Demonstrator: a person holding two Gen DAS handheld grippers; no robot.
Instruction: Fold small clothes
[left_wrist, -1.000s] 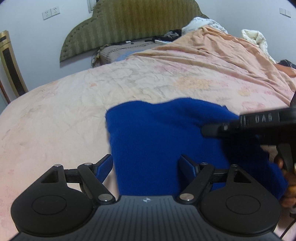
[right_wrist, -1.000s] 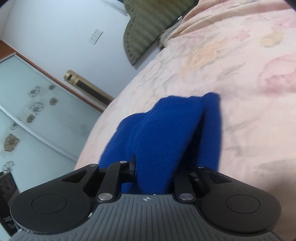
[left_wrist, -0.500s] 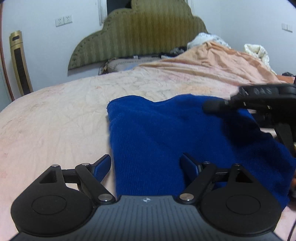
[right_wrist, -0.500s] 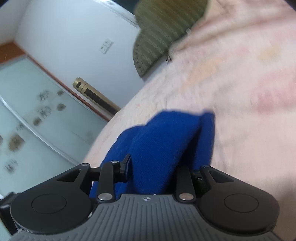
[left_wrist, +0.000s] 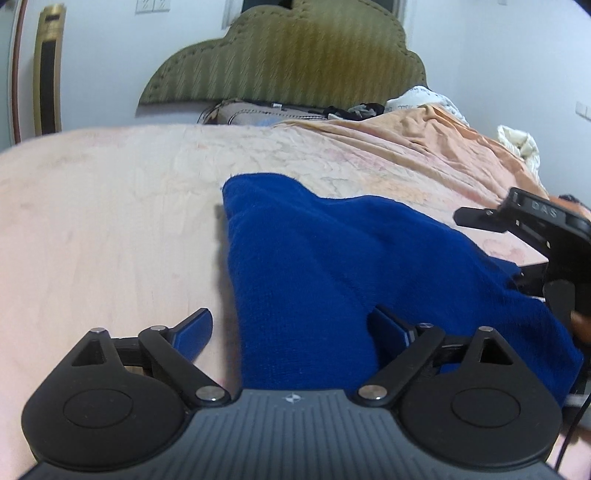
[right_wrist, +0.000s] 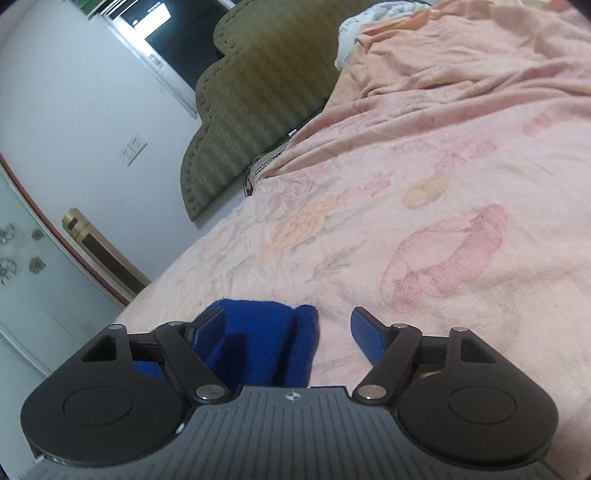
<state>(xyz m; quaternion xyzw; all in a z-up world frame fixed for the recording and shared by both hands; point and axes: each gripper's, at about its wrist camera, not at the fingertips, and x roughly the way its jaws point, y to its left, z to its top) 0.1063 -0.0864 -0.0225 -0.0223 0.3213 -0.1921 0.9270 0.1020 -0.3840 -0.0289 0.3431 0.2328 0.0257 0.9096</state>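
Left wrist view, cloth: a blue knit cloth (left_wrist: 332, 266) lies on the bed (left_wrist: 110, 221), well short of the green headboard (left_wrist: 284, 55), in a rough slab with soft ridges across its top.
Left wrist view, left gripper (left_wrist: 291, 328): its fingers (left_wrist: 195, 328) are spread and opening wider; the near edge of the cloth lies between them, but neither finger presses on it, so the cloth is released.
Left wrist view, right gripper (left_wrist: 532, 254): it comes in at the cloth's right side, further from the headboard; from here I cannot tell how its fingers stand.
Right wrist view, cloth: only one end of the cloth (right_wrist: 266, 339) shows, doubled into two thick layers on the bed (right_wrist: 406, 221), on the headboard (right_wrist: 255, 96) side of the gripper.
Right wrist view, right gripper (right_wrist: 288, 328): its fingers (right_wrist: 365, 332) are opening; the cloth's end sits by the left finger, with bare sheet in the rest of the gap, and nothing is gripped.
Progress, as a judgement: one fold looks laid down and both grips let go.
Left to do, as a judgement: the top is lumpy and one edge trails out, so smoothing or a second fold probably remains.
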